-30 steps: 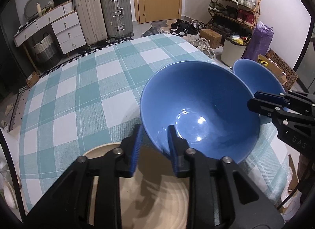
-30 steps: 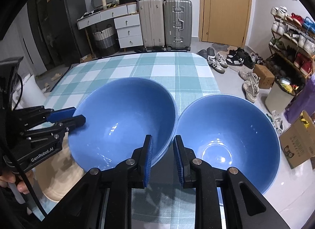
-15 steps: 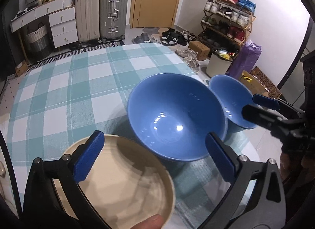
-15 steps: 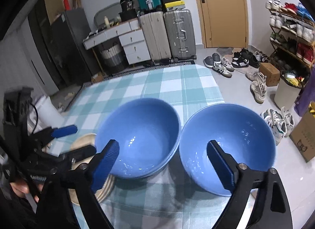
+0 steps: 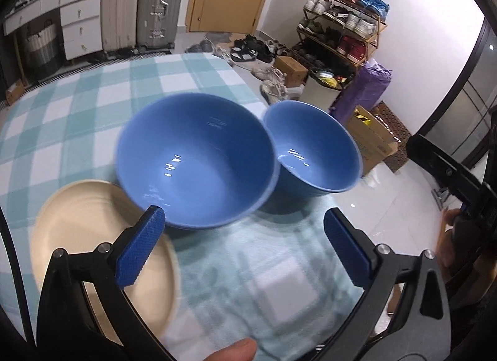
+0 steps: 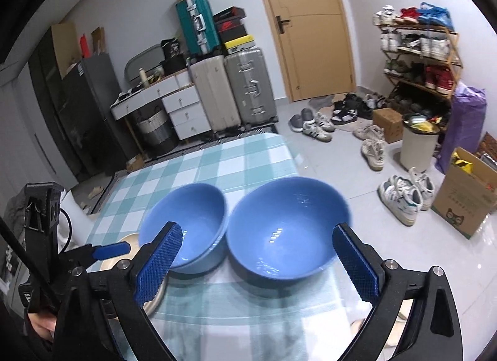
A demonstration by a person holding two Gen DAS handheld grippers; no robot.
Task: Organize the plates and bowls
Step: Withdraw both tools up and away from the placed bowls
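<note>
Item: two glossy blue ceramic bowls, rims touching on the teal-checked tablecloth, I judge grouped like with like. Beside them, a cream round plate. My left gripper and right gripper gape wide, holding nothing.

Two blue bowls side by side, one cream plate, one checked tablecloth. Behind: two upright suitcases, one shoe rack.
</note>
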